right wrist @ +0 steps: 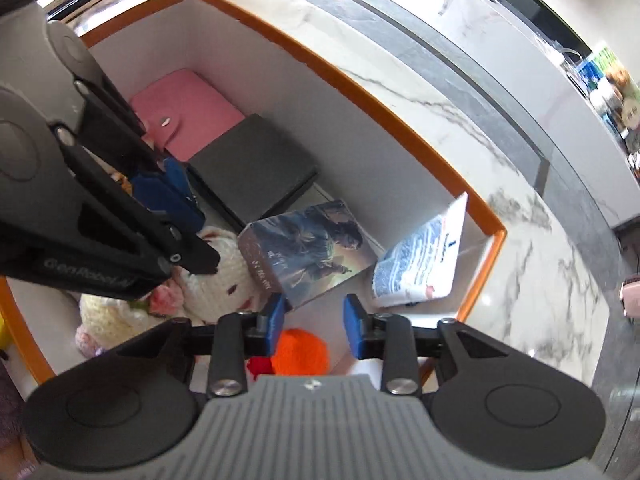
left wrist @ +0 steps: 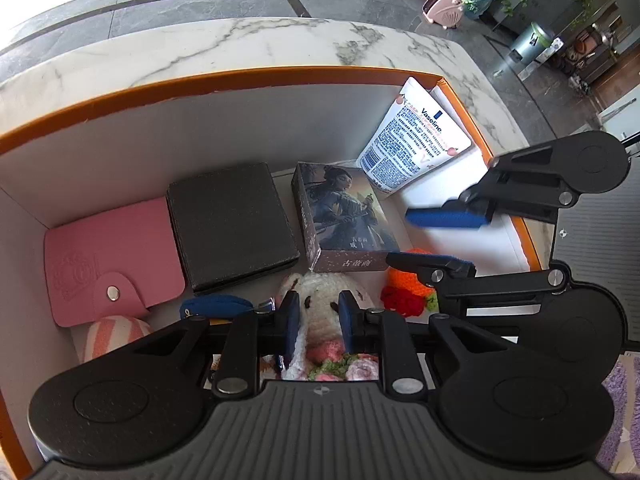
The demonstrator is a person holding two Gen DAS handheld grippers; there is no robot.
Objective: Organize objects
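Note:
A white crochet bunny (left wrist: 320, 304) lies in the near part of an orange-rimmed white box (left wrist: 240, 76). My left gripper (left wrist: 319, 316) is shut on its head, a blue pad pressing on each side. Right of it, my right gripper (left wrist: 400, 237) (right wrist: 315, 322) hangs open over the box floor, just above an orange and red crochet piece (right wrist: 300, 350), with nothing between its pads. Along the back lie a pink snap wallet (left wrist: 112, 256), a black case (left wrist: 232, 224), an illustrated carton (left wrist: 344, 216) and a Vaseline tube (left wrist: 416, 136), which leans in the corner.
The box sits on a marble tabletop (left wrist: 240, 40). Beside the bunny are a small blue pouch (left wrist: 216, 306) and a pink-and-white striped item (left wrist: 116, 332). White box floor (left wrist: 460, 248) shows under the right gripper. A grey floor and a pink appliance (left wrist: 442, 10) lie beyond.

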